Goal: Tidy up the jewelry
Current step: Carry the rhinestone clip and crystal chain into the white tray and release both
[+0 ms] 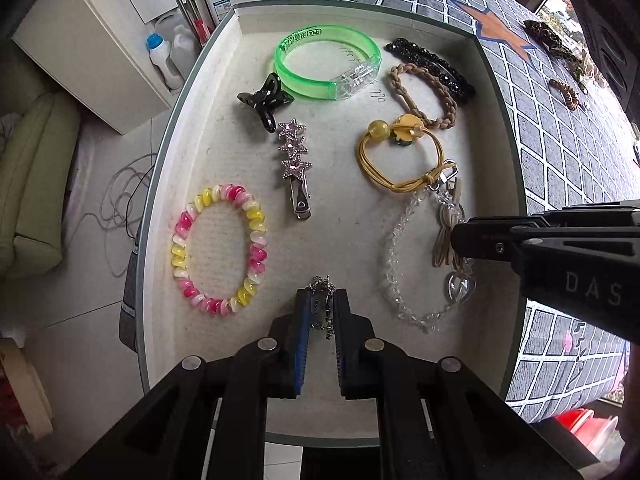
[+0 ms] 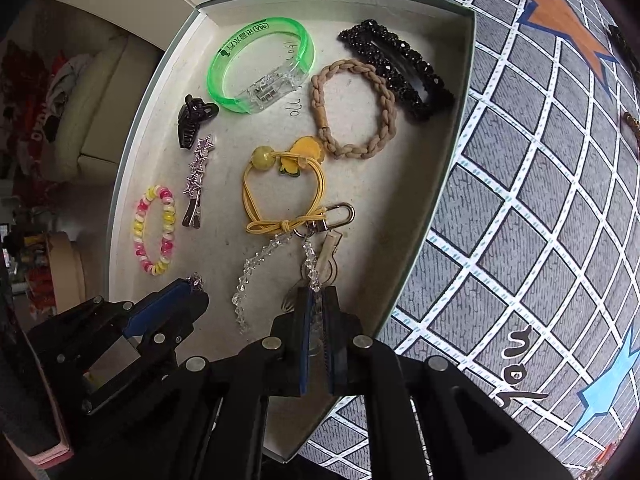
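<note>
A white-lined tray holds the jewelry. My left gripper is shut on a small silver chain, low over the tray's near part; it also shows in the right wrist view. My right gripper is shut on the clear bead keychain with its silver clasp; in the left wrist view it comes in from the right over the bead loop. A pink-yellow coil bracelet lies left of the left gripper.
In the tray lie a green bangle, black claw clip, star hair clip, yellow hair tie, tan braided tie and black beaded clip. More pieces lie on the checked cloth.
</note>
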`<state>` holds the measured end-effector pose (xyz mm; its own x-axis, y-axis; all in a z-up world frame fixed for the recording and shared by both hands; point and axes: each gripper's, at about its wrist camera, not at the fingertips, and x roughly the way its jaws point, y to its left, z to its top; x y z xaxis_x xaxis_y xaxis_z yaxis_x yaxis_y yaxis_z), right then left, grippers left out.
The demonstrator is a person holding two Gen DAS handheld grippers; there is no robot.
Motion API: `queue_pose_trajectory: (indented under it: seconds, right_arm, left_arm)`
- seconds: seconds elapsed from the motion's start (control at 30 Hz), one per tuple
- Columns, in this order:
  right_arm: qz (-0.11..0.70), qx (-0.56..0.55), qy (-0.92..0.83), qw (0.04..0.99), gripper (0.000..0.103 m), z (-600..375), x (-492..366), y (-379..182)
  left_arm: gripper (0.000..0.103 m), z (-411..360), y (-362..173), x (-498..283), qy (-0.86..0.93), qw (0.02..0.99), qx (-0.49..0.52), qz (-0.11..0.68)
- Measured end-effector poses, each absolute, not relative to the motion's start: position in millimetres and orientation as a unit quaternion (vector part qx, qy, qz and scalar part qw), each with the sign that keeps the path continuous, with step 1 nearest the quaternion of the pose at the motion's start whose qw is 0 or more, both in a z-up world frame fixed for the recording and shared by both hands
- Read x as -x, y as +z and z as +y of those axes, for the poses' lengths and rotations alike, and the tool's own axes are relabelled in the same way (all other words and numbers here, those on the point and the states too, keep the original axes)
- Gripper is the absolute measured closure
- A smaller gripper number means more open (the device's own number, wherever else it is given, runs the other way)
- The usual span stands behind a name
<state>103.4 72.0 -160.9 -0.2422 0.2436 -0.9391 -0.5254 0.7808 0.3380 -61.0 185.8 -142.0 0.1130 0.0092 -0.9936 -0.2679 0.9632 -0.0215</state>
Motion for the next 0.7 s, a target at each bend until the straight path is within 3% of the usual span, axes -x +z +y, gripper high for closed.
queue_pose_trajectory:
  seconds: [0.07, 0.13, 0.2, 0.4, 0.7]
  right_arm:
    - [0.718, 0.093, 0.318, 0.612, 0.090, 74.6, -105.9, -151.3]
    - [0.709, 0.092, 0.321, 0.621, 0.073, 74.6, -112.1, -137.5]
    - [0.695, 0.092, 0.326, 0.634, 0.064, 74.2, -113.9, -123.3]
    - [0.671, 0.084, 0.317, 0.665, 0.063, 61.4, -121.1, -90.1]
    - [0.683, 0.064, 0.279, 0.672, 0.063, 20.8, -127.4, -85.2]
  left_arm:
    - [0.085, 188.8, -139.8, 61.6, 0.093, 0.740, 0.101, 0.658]
    - [0.085, 190.0, -138.0, 61.8, 0.090, 0.740, 0.103, 0.658]
    - [0.085, 189.8, -136.1, 62.0, 0.088, 0.740, 0.100, 0.659]
    - [0.085, 185.3, -132.4, 56.9, 0.086, 0.742, 0.095, 0.658]
    - [0.081, 180.7, -141.9, 53.2, 0.080, 0.730, 0.076, 0.675]
